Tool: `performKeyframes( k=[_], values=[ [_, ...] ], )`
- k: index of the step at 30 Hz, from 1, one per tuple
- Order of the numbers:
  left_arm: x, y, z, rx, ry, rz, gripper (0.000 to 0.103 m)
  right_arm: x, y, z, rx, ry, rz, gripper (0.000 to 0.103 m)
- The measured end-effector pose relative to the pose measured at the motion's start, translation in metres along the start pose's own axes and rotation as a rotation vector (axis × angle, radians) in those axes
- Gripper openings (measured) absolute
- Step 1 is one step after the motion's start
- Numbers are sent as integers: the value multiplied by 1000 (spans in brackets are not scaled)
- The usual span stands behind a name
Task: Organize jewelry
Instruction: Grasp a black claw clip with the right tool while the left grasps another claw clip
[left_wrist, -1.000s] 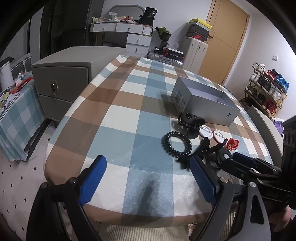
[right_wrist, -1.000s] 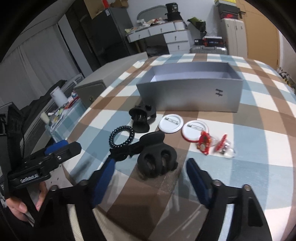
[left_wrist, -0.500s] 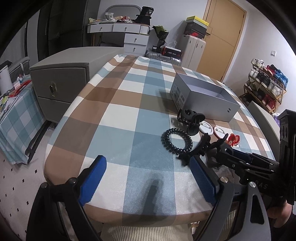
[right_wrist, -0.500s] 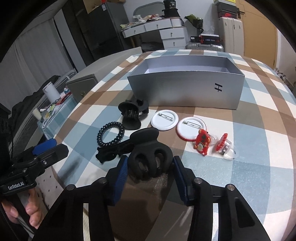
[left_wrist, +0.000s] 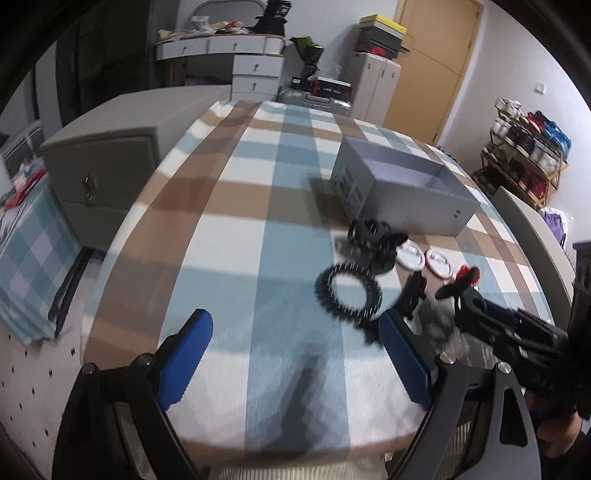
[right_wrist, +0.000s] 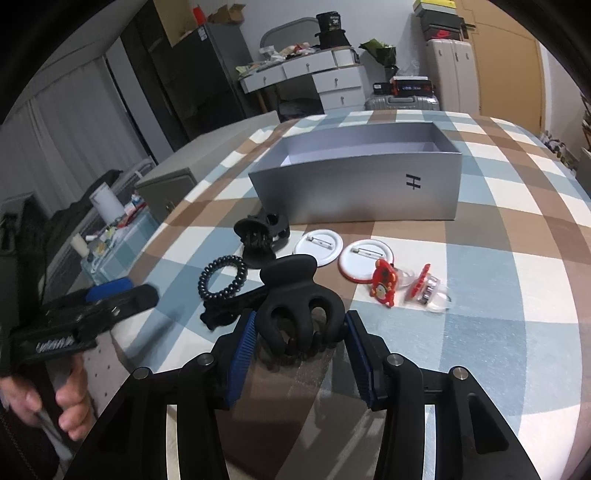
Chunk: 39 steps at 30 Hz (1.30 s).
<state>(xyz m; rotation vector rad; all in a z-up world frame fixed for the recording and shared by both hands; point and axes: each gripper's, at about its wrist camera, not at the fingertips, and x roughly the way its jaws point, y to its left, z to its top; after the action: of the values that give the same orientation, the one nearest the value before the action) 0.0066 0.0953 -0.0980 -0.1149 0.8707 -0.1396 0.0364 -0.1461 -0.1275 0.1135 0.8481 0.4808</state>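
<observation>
The large black claw clip (right_wrist: 299, 310) sits at the near edge of the checked table (right_wrist: 498, 280), clamped between the blue pads of the right gripper (right_wrist: 299, 332), whose jaws have just been closing onto it; whether it has left the cloth I cannot tell. To my eye the grip is on the clip's rounded outer prongs, so it could twist or pop out once carried, and a harder squeeze might spring its hinge open. The grey box (right_wrist: 362, 188), open-topped and apparently empty, stands at the far side and looks the likely home for it.

Between clip and box lie a smaller black claw clip (right_wrist: 260, 236), a black spiral hair tie (right_wrist: 221, 277), two white pin badges (right_wrist: 343, 251), and two red charms (right_wrist: 402, 286) off to the right; a low carry could knock these about. A flat black hair clip (right_wrist: 229, 308) lies touching the held one on its left and may get dragged along. The left gripper (left_wrist: 291, 354) hovers wide and empty over bare cloth, near the hair tie.
</observation>
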Motion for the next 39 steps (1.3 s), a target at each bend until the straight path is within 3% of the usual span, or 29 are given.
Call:
performKeyframes(
  k=[8,12,16,24,25,27,28,31,39],
  values=[
    [25,-13,32,57,87,-95,89,-20,-13,-1,39,-54,3,47],
    [34,-26,45,74,135,-200,89,-32,-21,-2,59,-88,-3,47],
    [51,-43,53,62,186,-249,89,-40,-30,-1,93,-121,-12,47],
    [72,-50,58,54,203,-194,89,-48,-40,-1,109,-141,-33,47],
    [74,-49,58,53,207,-195,87,-48,-42,-1,111,-141,-31,47],
    [77,-48,57,53,219,-191,74,-47,-43,0,115,-142,-23,47],
    [78,-46,57,52,226,-184,62,-47,-43,-1,115,-143,-20,47],
    [77,-43,57,44,225,-184,48,-46,-42,0,109,-142,-10,47],
    [72,-35,54,17,206,-192,48,-44,-45,0,119,-137,1,47]
  ],
)
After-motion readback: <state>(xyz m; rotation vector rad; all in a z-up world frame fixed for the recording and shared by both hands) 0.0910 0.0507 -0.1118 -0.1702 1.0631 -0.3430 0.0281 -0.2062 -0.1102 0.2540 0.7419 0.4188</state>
